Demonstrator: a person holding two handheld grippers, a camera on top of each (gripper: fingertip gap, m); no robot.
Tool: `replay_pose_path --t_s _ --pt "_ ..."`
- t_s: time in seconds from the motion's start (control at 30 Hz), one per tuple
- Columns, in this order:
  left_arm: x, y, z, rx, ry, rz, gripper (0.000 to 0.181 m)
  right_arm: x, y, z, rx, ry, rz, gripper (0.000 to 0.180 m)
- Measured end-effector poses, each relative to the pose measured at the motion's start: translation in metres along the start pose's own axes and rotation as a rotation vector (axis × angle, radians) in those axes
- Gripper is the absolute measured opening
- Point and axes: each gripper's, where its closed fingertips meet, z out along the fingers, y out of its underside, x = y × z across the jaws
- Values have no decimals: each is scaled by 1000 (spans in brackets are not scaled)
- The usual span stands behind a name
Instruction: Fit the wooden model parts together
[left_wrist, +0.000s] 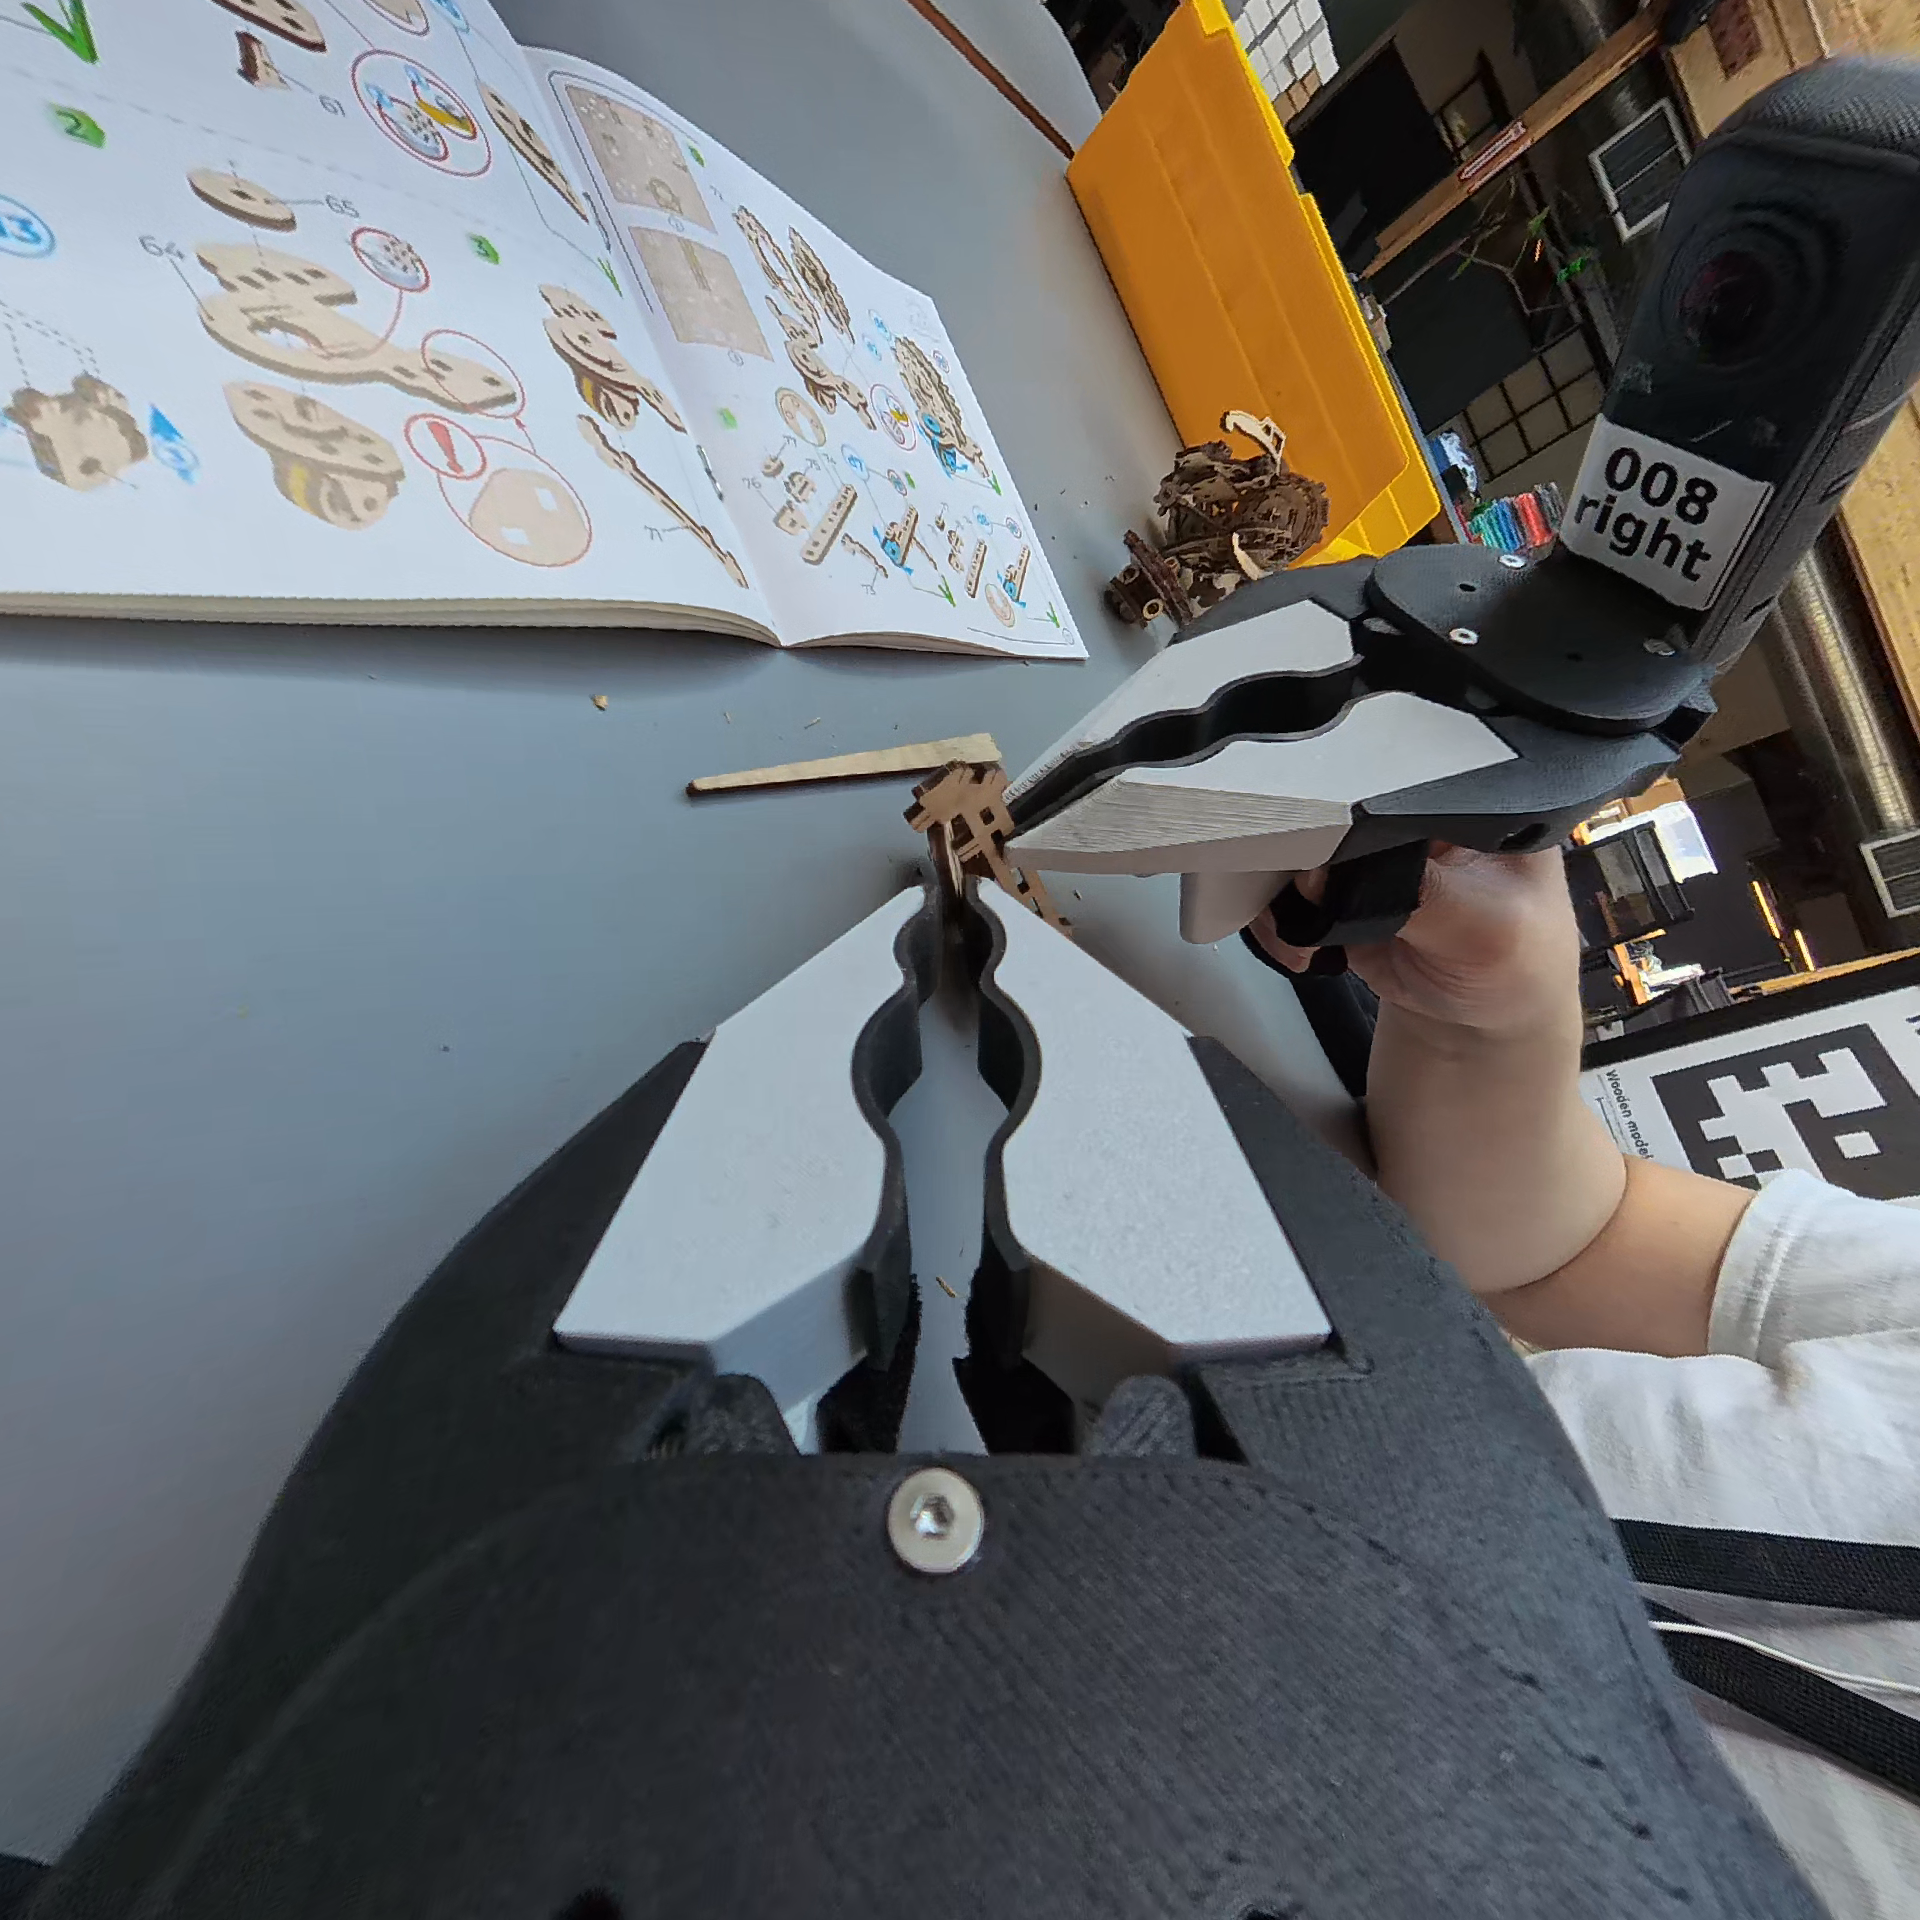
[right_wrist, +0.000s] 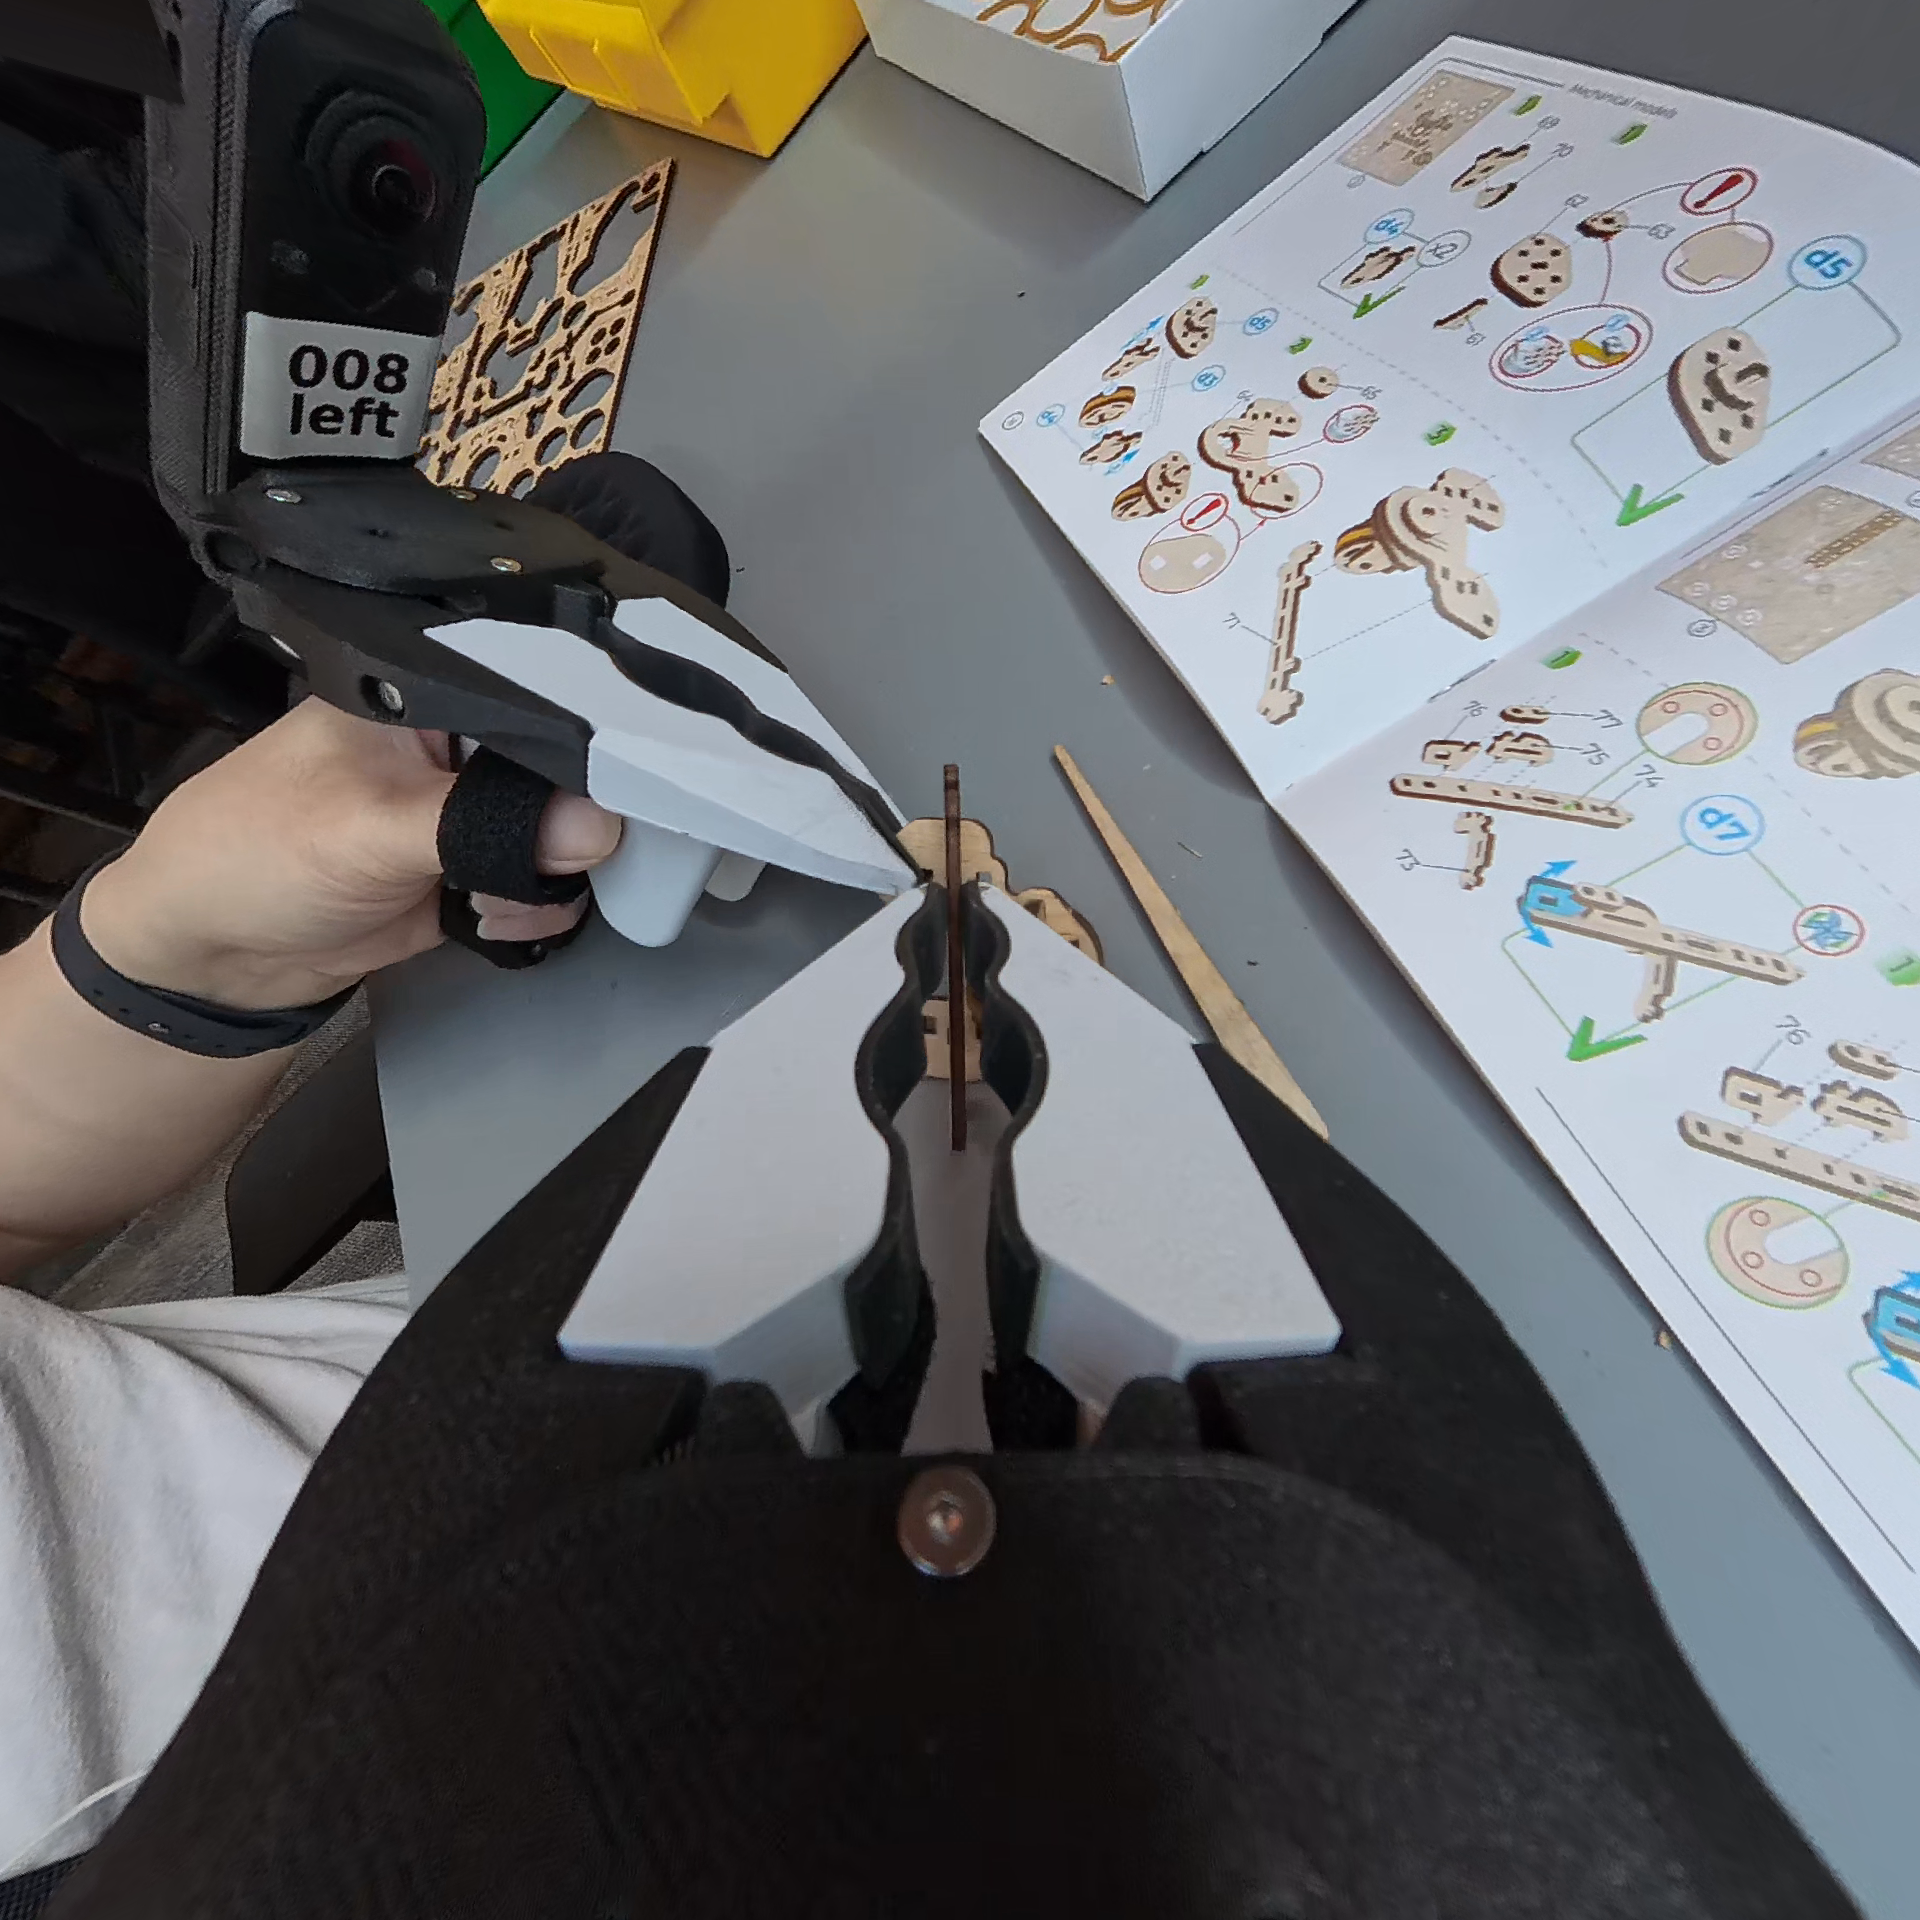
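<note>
- Evidently both claws meet above the grey table (left_wrist: 312, 935), just beside the open instruction booklet (left_wrist: 520, 416), so the pages stay readable.
- Left claw (left_wrist: 951, 894) is clenched on a thin wooden piece (left_wrist: 951, 935), held edge-on.
- Right claw (right_wrist: 951, 894) is clenched on a flat notched part (right_wrist: 952, 966), its slots presented for mating.
- A loose wooden stick (left_wrist: 842, 769) lies on the table between booklet and claws.

grey table (left_wrist: 312, 935) | yellow bin (left_wrist: 1226, 312) | dim shelving behind (left_wrist: 1507, 208)
</note>
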Motion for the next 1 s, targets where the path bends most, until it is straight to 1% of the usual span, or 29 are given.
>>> replay_pose_path --t_s 0.07,0.3,0.57,0.77,1.0 --pt "-2 0 0 1 8 -31 2 1 2 2 -6 6 16 1" --pt "-4 0 2 2 1 -38 2 3 2 3 5 -32 111 1" --pt "-5 5 9 -58 37 -96 3 4 3 4 -8 -29 106 1" --pt "-1 2 8 -23 28 -42 1 1 0 1 27 -91 175 1" --pt "-1 1 7 -10 -1 -7 1 1 -1 2 9 -62 141 2"
